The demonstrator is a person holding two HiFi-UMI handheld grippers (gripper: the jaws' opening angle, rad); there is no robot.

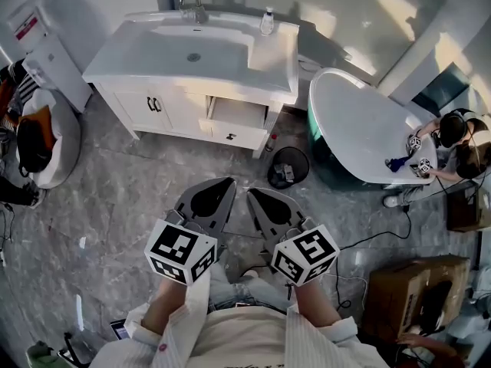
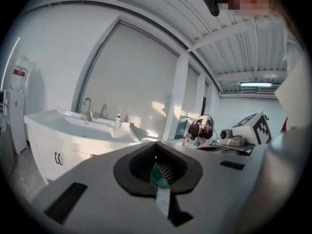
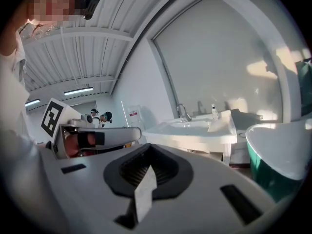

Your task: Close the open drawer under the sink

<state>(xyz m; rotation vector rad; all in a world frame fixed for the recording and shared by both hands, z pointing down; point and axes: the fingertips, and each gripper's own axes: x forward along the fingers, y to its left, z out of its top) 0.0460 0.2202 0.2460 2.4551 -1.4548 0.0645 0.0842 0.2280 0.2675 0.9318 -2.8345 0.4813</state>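
Observation:
The white sink vanity [image 1: 123,66] stands against the far wall. Its right-hand drawer [image 1: 232,135] is pulled out, and its inside shows from above. The cupboard doors [image 1: 149,106] to its left are closed. Both grippers hang over the grey floor well short of the vanity, side by side. My left gripper [image 1: 224,185] and right gripper [image 1: 253,196] are both shut with nothing held. The left gripper view shows the shut left gripper [image 2: 156,144] and the vanity [image 2: 63,135] at the left. In the right gripper view, past the shut right gripper [image 3: 148,149], the vanity [image 3: 195,130] stands at centre right.
A black waste bin [image 1: 288,165] sits on the floor just right of the drawer. A white and teal bathtub [image 1: 360,129] fills the right side, with two people [image 1: 453,136] beyond it. A cardboard box [image 1: 406,290] is at lower right, a white unit [image 1: 46,60] at far left.

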